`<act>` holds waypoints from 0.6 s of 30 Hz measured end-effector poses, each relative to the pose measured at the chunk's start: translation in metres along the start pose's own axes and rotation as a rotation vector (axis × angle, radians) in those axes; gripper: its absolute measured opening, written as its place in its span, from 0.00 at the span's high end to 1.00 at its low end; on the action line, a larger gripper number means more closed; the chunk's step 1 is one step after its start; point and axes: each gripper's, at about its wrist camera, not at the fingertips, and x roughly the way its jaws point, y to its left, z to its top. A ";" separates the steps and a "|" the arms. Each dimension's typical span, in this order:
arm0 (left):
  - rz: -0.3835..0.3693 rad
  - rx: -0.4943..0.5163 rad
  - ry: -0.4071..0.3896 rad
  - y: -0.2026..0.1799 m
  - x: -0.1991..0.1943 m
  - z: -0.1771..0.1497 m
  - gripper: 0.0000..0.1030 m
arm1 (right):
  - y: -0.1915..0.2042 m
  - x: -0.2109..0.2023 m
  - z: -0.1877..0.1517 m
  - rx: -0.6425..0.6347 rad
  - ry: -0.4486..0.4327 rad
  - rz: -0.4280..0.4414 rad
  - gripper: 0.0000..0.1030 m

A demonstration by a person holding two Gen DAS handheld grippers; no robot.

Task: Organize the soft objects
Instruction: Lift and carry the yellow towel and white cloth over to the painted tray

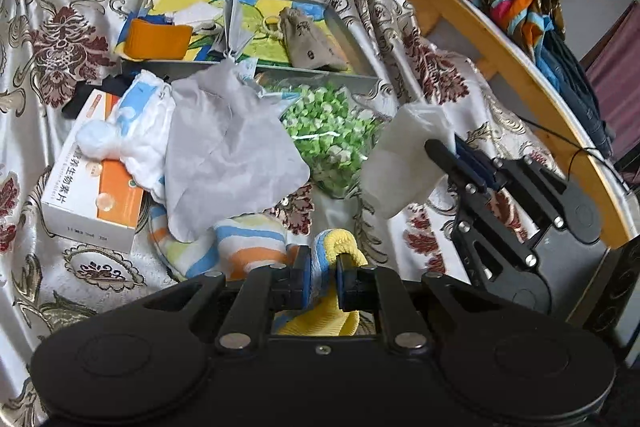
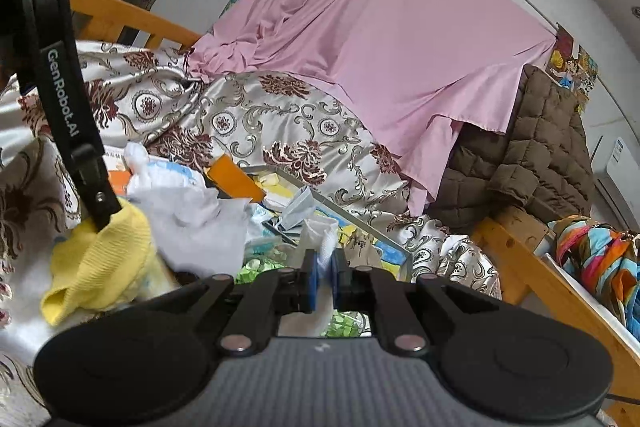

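The left gripper's [image 1: 323,277] fingers are pinched narrow on a yellow cloth [image 1: 344,247], which bulges up between the blue pads and hangs below them; the right wrist view shows the same cloth [image 2: 100,259] drooping from that gripper's [image 2: 105,217] tip above the bedspread [image 2: 280,131]. The right gripper's [image 2: 325,277] fingers are likewise nearly together, clamped on a white pouch [image 2: 326,239] that stands up from between the pads. In the left view the pouch [image 1: 400,163] hangs from that gripper [image 1: 448,159] clear of the bedspread [image 1: 80,7], just right of a bag of green bits [image 1: 332,135].

Near the middle of the bedspread lies a shallow tray [image 1: 360,47] with a grey rim. Inside it, an orange pad [image 1: 156,37] sits at the left end, a grey mask [image 1: 234,27] around the middle, and a beige drawstring bag [image 1: 308,41] at the right end, all on a yellow-and-blue patterned sheet.

In front of the tray, a grey cloth [image 1: 228,155] overlaps a white fluffy item [image 1: 136,139], which rests on a white-and-orange box [image 1: 92,195] toward the bedspread's left side. A striped sock [image 1: 248,243] lies just beyond the left fingers, touching the grey cloth's near edge. The green bag sits against the tray's front rim.
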 end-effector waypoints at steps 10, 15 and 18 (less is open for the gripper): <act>-0.096 -0.051 -0.051 -0.010 -0.032 0.024 0.88 | -0.011 -0.016 0.007 0.061 -0.050 0.018 0.93; -0.140 -0.122 -0.049 -0.007 -0.042 0.041 0.88 | -0.017 -0.021 0.010 0.077 -0.074 0.014 0.93; -0.157 -0.154 -0.064 -0.004 -0.047 0.053 0.88 | -0.020 -0.020 0.012 0.083 -0.081 0.011 0.93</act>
